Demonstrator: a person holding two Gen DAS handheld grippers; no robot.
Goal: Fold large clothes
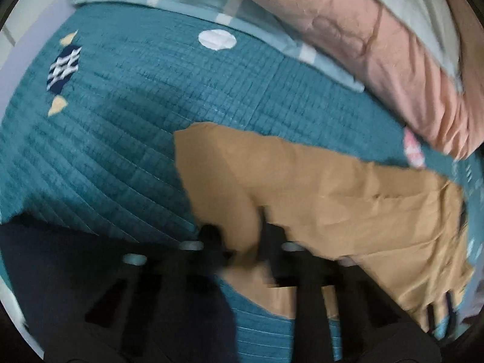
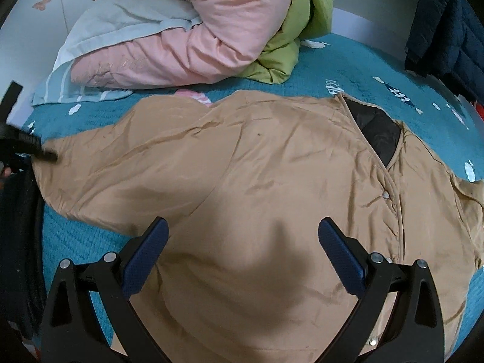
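Note:
A tan jacket point(image 2: 242, 163) lies spread flat on the teal bedspread point(image 2: 348, 69), its snap front and dark lining point(image 2: 378, 133) to the right. Its sleeve point(image 1: 317, 187) runs out to the left. In the blurred left wrist view, my left gripper point(image 1: 239, 239) is shut on the sleeve's end, with tan cloth pinched between its dark fingers. The right wrist view shows that gripper point(image 2: 42, 152) at the sleeve cuff, far left. My right gripper point(image 2: 243, 227) hangs open just above the jacket's body, blue pads point(image 2: 148, 251) wide apart with nothing between them.
A pink quilt point(image 2: 187, 36), a green quilt point(image 2: 290, 45) and a pale pillow point(image 2: 121, 21) are piled at the far side of the bed. A dark navy puffer jacket point(image 2: 444, 30) lies at the far right. Dark cloth point(image 2: 18, 227) fills the left edge.

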